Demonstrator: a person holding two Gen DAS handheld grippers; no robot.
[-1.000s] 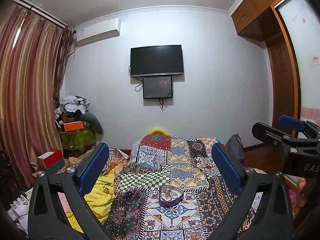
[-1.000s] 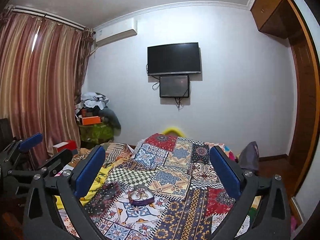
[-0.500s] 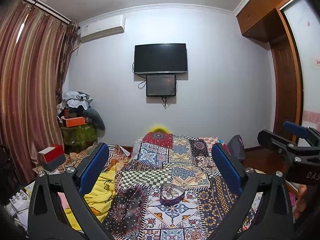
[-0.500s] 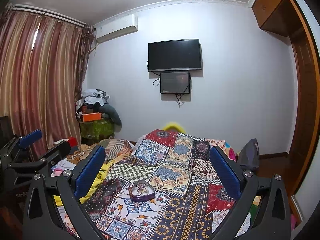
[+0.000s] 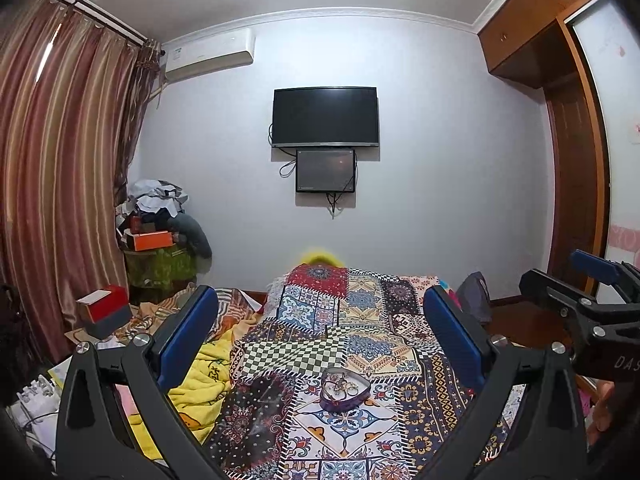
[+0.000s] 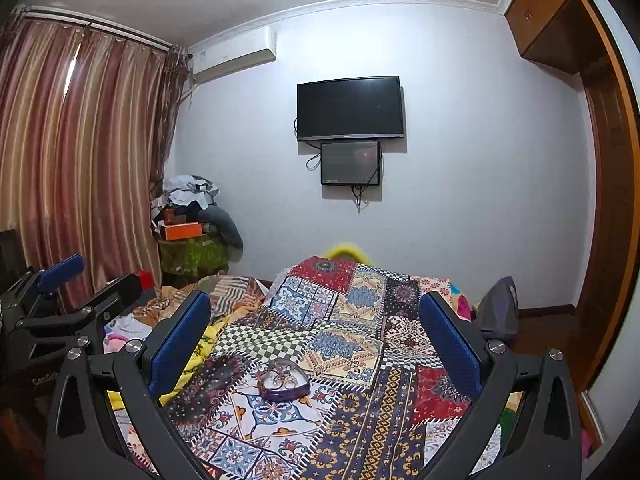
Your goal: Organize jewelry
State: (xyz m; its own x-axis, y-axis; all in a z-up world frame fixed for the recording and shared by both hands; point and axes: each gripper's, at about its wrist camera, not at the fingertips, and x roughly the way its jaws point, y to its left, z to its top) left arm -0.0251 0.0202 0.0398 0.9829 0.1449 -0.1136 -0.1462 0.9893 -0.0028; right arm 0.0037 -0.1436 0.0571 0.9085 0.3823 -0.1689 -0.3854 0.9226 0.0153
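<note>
Left wrist view first: the left gripper (image 5: pixel 320 328) is held up above the bed, its blue-padded jaws spread wide with nothing between them. At about 6 o'clock in the frame, a little right of centre, a purple heart-shaped box (image 5: pixel 343 389) is seen lying with no lid on the patchwork quilt (image 5: pixel 360 312). Jewelry (image 5: pixel 340 385) is bunched inside it; rings and a bit of chain can be guessed at, but the pieces are too small to be told apart. The right gripper (image 5: pixel 592 292) is caught at 3 o'clock, side-on.

Over to the right wrist view: the right gripper (image 6: pixel 314 326) is likewise released, jaws parted wide, nothing grasped. The same heart-shaped box (image 6: pixel 284 384) is placed at 6 o'clock, slightly left of centre, and the jewelry (image 6: pixel 285 378) is heaped within its rim. The left gripper (image 6: pixel 68 292) is visible at 9 o'clock.

As for progress: no loose piece can be made out on the quilt around the box, so everything discernible is gathered in one container. That would suit a collection finished and the grippers drawn back, and it would equally suit a tangled boxful waiting to be sorted out. No lid for the box can be found in either view. Neither reading is settled by these views, with both grippers held well apart from the box.
</note>
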